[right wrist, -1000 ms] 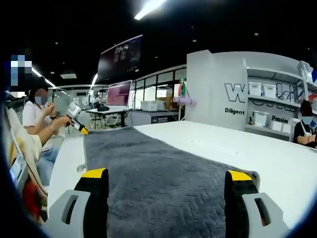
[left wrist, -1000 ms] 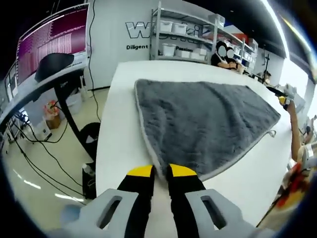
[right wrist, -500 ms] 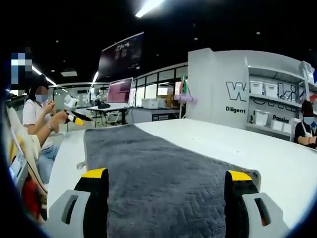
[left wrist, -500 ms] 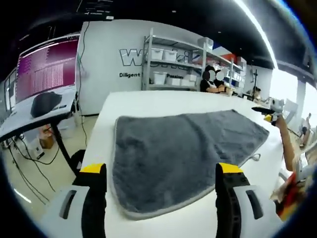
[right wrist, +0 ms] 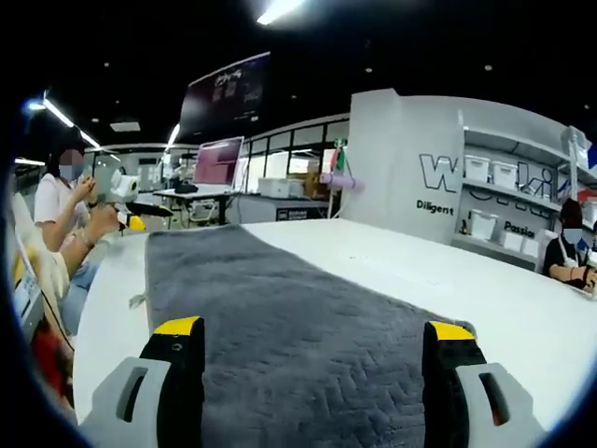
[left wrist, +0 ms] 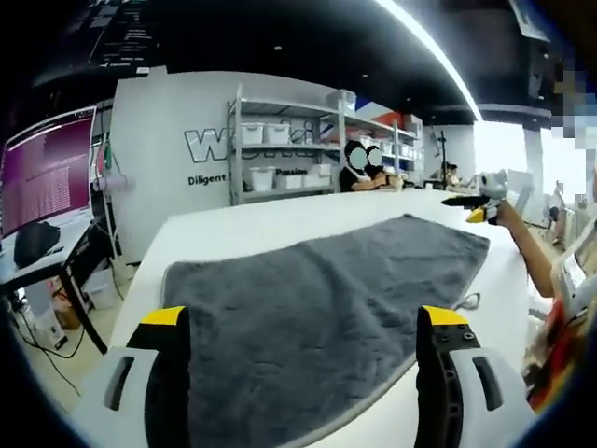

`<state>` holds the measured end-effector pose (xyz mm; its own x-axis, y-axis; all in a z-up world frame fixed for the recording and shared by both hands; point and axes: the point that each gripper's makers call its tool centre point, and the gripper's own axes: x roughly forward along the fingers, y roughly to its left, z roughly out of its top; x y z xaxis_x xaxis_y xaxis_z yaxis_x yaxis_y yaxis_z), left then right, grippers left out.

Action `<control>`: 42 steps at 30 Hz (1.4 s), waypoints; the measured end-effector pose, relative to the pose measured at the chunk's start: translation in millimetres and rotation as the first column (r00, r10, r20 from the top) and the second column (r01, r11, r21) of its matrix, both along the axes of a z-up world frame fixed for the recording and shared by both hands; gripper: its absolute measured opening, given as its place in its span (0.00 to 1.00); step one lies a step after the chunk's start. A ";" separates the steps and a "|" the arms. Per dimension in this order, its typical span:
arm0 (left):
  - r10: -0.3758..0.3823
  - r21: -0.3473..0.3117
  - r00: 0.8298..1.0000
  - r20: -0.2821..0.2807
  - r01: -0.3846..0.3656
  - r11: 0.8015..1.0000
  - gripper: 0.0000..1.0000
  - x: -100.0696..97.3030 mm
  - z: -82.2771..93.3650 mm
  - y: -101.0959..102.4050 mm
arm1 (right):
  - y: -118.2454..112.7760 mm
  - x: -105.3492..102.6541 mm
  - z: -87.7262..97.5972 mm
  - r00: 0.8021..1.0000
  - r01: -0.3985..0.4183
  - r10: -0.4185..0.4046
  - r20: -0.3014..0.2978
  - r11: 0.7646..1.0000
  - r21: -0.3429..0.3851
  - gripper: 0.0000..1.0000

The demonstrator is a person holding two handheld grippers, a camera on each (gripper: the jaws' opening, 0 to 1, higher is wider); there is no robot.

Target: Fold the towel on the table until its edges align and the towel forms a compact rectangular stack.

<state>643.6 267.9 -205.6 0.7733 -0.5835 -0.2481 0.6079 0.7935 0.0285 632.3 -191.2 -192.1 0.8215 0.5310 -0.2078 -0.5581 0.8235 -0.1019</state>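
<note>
The grey towel (left wrist: pixel 317 289) lies spread flat on the white table (left wrist: pixel 252 224), its pale hem curving near my left gripper (left wrist: pixel 304 322). That gripper is open, its yellow-tipped jaws standing wide on either side of the towel's near corner with nothing between them. At the towel's far right corner a hand holds my right gripper (left wrist: pixel 471 201) above the table. In the right gripper view the towel (right wrist: pixel 280 317) runs away from my open right gripper (right wrist: pixel 312 331), whose jaws straddle its near end. My left gripper (right wrist: pixel 131 210) hovers by the far left corner, held by a person.
A small hanging loop (left wrist: pixel 469 301) sticks out from the towel's right edge. Behind the table stand a shelf of white bins (left wrist: pixel 280 159) and a seated person (left wrist: pixel 359 173). A desk with a monitor (left wrist: pixel 42 187) is at the left, off the table. More desks (right wrist: pixel 219 191) lie beyond.
My left gripper, shut on the towel's edge a second ago, has let go and opened wide, and its view has dropped lower toward the table. My right gripper stayed open, shifting only slightly.
</note>
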 end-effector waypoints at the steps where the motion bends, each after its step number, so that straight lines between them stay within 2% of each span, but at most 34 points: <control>1: 0.007 0.000 1.000 -0.003 -0.007 1.000 0.99 0.7 -1.2 2.2 | -7.2 1.7 0.6 1.000 0.023 -0.023 0.002 1.000 -0.001 0.98; 3: 0.021 0.000 1.000 0.000 -0.021 1.000 0.99 2.3 -2.5 8.4 | -29.0 6.8 1.5 0.995 0.103 -0.103 0.005 0.995 0.002 0.91; 5: 0.033 -0.003 0.999 -0.001 -0.033 0.999 0.99 3.7 -4.1 15.0 | -50.3 9.0 -1.6 0.986 0.166 -0.166 -0.006 0.986 -0.007 0.74; 7: 0.042 -0.009 0.999 -0.002 -0.042 0.999 0.98 4.4 -4.8 20.0 | -71.0 10.1 -8.3 0.970 0.241 -0.241 -0.044 0.971 0.002 0.58; 8: 0.049 -0.012 0.999 -0.001 -0.049 0.999 0.98 5.0 -5.1 22.9 | -81.5 8.7 -15.2 0.960 0.272 -0.273 -0.067 0.962 -0.019 0.52; 10: 0.056 -0.010 0.998 0.001 -0.056 0.998 0.98 4.6 -5.9 24.6 | -91.9 5.9 -25.8 0.948 0.294 -0.298 -0.110 0.954 -0.052 0.36; 12: 0.064 0.008 0.998 -0.002 -0.064 0.998 0.97 4.2 -8.2 25.9 | -98.4 0.4 -37.2 0.936 0.305 -0.312 -0.161 0.950 -0.069 0.30; 15: 0.073 0.016 0.997 -0.006 -0.073 0.997 0.97 4.5 -8.9 28.8 | -97.5 -9.9 -44.4 0.932 0.291 -0.297 -0.207 0.955 -0.061 0.24; 18: 0.073 -0.003 0.997 0.002 -0.073 0.997 0.97 3.8 -4.3 30.3 | -93.3 -24.8 -48.9 0.930 0.262 -0.269 -0.250 0.963 -0.064 0.18; 23: 0.076 0.000 0.997 0.004 -0.076 0.997 0.96 4.2 -1.4 31.8 | -80.5 -50.1 -69.6 0.907 0.194 -0.230 -0.351 0.971 -0.137 0.15; 26: 0.080 0.001 0.997 0.009 -0.080 0.997 0.96 5.4 0.4 33.2 | -77.4 -55.7 -82.6 0.894 0.155 -0.222 -0.389 0.968 -0.196 0.13; 28: 0.081 -0.002 0.997 0.010 -0.081 0.997 0.96 5.7 1.9 34.3 | -76.7 -52.1 -82.0 0.899 0.159 -0.219 -0.379 0.970 -0.184 0.12; 29: 0.081 -0.004 0.997 0.011 -0.081 0.997 0.95 5.8 2.9 34.9 | -77.6 -51.9 -82.4 0.892 0.165 -0.221 -0.393 0.971 -0.172 0.11; 32: 0.082 -0.002 0.997 0.013 -0.082 0.997 0.95 4.9 3.3 34.9 | -85.3 -49.3 -82.9 0.890 0.174 -0.229 -0.395 0.970 -0.171 0.02; 35: 0.090 0.010 0.996 0.007 -0.090 0.996 0.95 4.8 2.2 39.4 | -88.3 -50.1 -83.2 0.891 0.167 -0.217 -0.398 0.973 -0.157 0.00; 38: 0.101 0.004 0.995 0.009 -0.101 0.995 0.95 6.0 4.1 46.2 | -89.8 -50.7 -83.1 0.902 0.137 -0.199 -0.383 0.974 -0.181 0.00; 42: 0.104 -0.002 0.995 0.010 -0.104 0.995 0.94 5.8 5.2 47.1 | -97.2 -51.9 -83.5 0.904 0.123 -0.200 -0.377 0.968 -0.220 0.00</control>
